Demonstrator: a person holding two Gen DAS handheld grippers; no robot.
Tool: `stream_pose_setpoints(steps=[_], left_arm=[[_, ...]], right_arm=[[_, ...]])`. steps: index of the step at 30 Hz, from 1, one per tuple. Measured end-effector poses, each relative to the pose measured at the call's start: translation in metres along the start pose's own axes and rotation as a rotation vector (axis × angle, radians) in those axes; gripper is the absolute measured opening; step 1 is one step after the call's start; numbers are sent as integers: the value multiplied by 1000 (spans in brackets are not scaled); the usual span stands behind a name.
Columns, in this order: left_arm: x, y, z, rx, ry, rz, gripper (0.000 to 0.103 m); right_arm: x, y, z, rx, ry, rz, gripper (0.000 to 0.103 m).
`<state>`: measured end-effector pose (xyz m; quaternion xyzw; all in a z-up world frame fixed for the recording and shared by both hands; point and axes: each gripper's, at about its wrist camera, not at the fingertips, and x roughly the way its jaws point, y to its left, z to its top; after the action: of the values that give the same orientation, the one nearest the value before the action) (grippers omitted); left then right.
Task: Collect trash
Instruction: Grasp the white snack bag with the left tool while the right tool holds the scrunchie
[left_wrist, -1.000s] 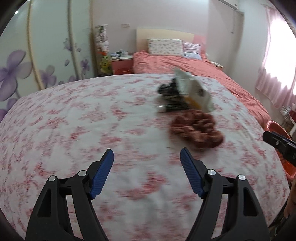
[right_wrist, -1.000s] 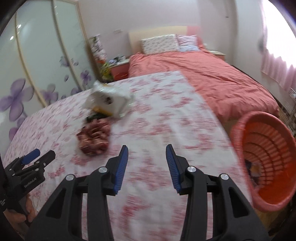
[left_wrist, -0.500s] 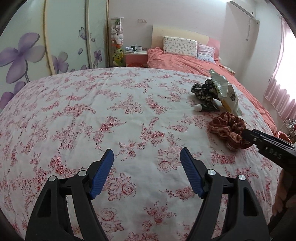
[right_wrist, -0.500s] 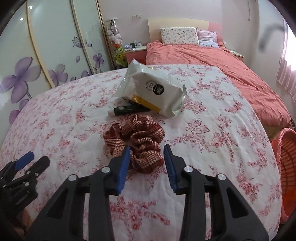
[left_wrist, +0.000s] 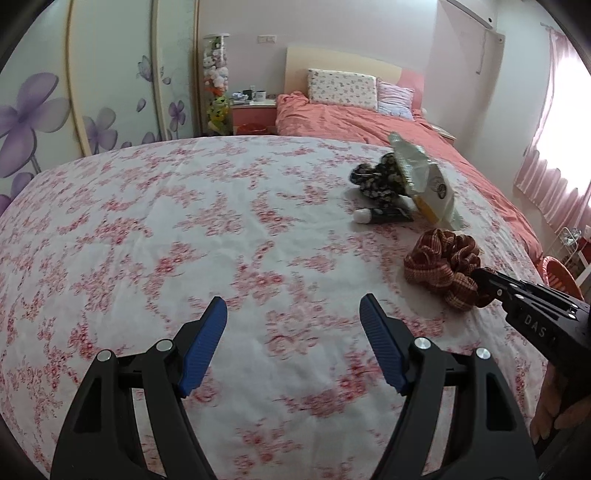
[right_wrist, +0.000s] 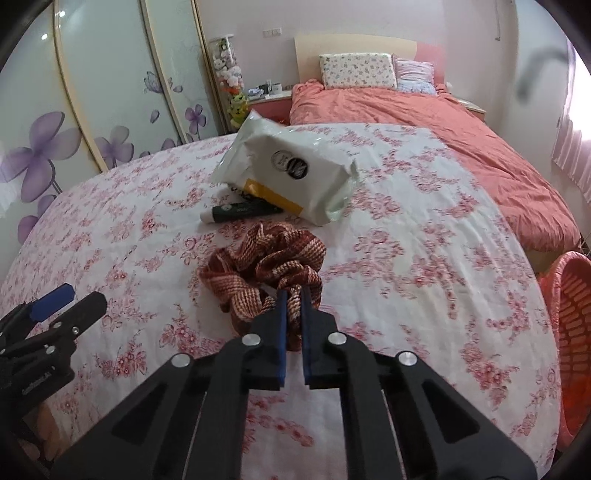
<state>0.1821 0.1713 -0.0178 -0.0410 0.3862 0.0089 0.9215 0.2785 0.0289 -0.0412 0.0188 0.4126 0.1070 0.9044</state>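
Observation:
A red-brown checked scrunchie (right_wrist: 258, 258) (left_wrist: 439, 266) lies on the floral bedspread (right_wrist: 424, 240). My right gripper (right_wrist: 291, 295) (left_wrist: 480, 280) is shut on the scrunchie's near edge, with fabric pinched between the blue pads. Just behind it rest a white plastic packet (right_wrist: 291, 173) (left_wrist: 432, 188) and a dark tube with a white cap (right_wrist: 240, 212) (left_wrist: 384, 216). A black floral scrunchie (left_wrist: 380, 177) sits behind the packet in the left wrist view. My left gripper (left_wrist: 293, 314) (right_wrist: 62, 299) hovers open over bare bedspread, to the left of the items, with nothing between its pads.
An orange-red plastic basket (right_wrist: 569, 332) (left_wrist: 557, 273) stands on the floor past the bed's right edge. A salmon duvet (right_wrist: 461, 122) and pillows cover the far end of the bed. Flower-painted wardrobe doors (left_wrist: 74, 110) line the left side, with a bedside table in the far corner.
My right gripper swung from the basket side to the checked scrunchie, moved in over it and closed on its near edge. The left gripper stayed open and almost still.

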Motion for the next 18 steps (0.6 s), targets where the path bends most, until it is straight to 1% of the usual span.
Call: stream_pose_setpoints(steps=[8,13,17,18], left_arm=[[4,-29,10,18,-11,-57,74],[19,-57,38,4,-23,-119,74],[38,-80,62,0,-24,-151,74],[41,-83,65,5,-24,-146,74]], right_arm=[[-28,-36,-6,50,-59,-55,7],[-39,-64,-16,83,-63,-97,7],[-41,-84,-20,115,-58,-103,7],[-42,-90,-21,124,-57,-103,7]])
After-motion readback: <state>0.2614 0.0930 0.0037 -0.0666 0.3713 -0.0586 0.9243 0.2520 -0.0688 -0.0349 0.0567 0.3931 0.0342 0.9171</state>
